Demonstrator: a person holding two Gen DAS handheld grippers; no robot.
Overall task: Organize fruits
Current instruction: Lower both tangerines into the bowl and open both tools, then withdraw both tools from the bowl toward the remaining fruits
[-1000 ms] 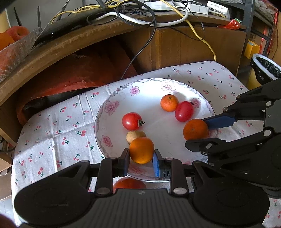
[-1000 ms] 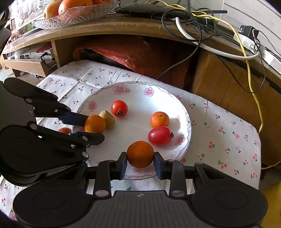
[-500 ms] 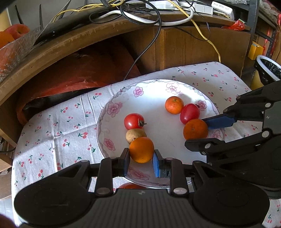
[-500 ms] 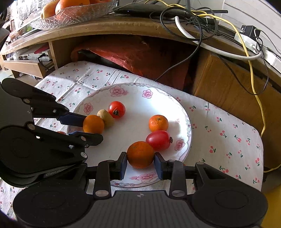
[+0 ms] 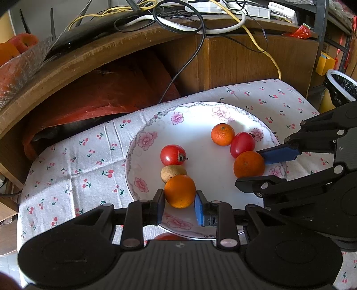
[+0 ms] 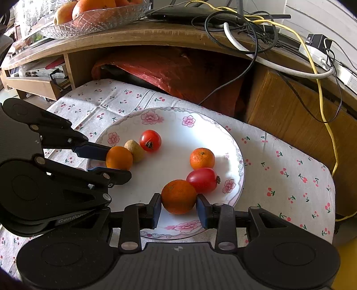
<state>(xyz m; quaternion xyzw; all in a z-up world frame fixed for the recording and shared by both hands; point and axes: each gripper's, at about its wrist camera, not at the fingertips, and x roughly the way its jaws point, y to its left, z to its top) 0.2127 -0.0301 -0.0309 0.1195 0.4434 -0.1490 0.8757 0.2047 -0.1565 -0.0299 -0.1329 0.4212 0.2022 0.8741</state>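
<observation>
A flowered white plate (image 5: 200,113) lies on a cherry-print cloth (image 5: 73,169). My left gripper (image 5: 179,198) is shut on an orange (image 5: 180,189) at the plate's near edge, and the orange touches a small brown fruit (image 5: 173,172). Beyond that sits a round tomato (image 5: 173,155). My right gripper (image 6: 178,200) is shut on a second orange (image 6: 178,194), which rests against an oblong tomato (image 6: 202,179). A mandarin (image 6: 202,158) lies just behind it. Each gripper also appears from the side in the other's view.
Behind the cloth, a wooden desk (image 6: 156,38) overhangs, strewn with cables. A glass bowl (image 6: 96,20) of fruit stands on it. A red bag (image 6: 167,71) fills the space below. Another red fruit (image 5: 167,237) peeks out under my left gripper. A lined bin (image 5: 341,87) stands right.
Both grippers have carried their oranges forward over the plate. The left orange now touches the brown fruit. The right orange now touches the oblong tomato.
</observation>
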